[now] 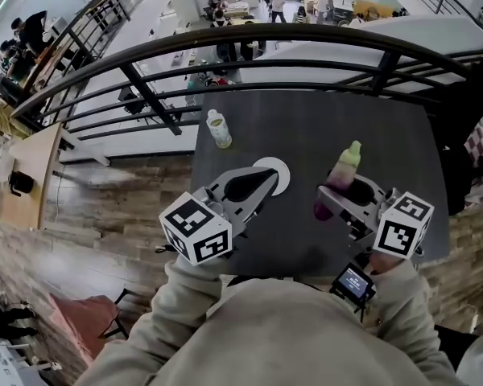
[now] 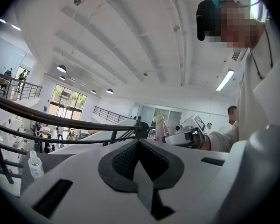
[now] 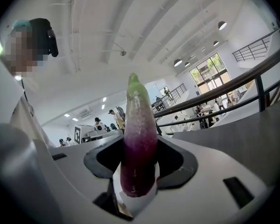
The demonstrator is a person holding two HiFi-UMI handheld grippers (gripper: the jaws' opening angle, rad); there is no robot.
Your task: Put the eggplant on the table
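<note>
While we hold it clear of the dark grey matte tabletop [image 1: 330, 119], trouble could begin at the left. The small clear plastic bottle [image 1: 218, 129] stands tall and looks light, so a careless sweep would topple it. Our left gripper [image 1: 262, 182] is clenched on nothing, its ribbed dark pads meeting above a flat white round disc [image 1: 283, 175]. Further right, our right gripper [image 1: 342, 198] grasps the glossy purple eggplant with a pale green tip [image 1: 346, 167], lower body between the pads, above the table's right part. Its skin looks slick and its form tapers, so we judge it may slide out early, or roll toward the edge once released.
</note>
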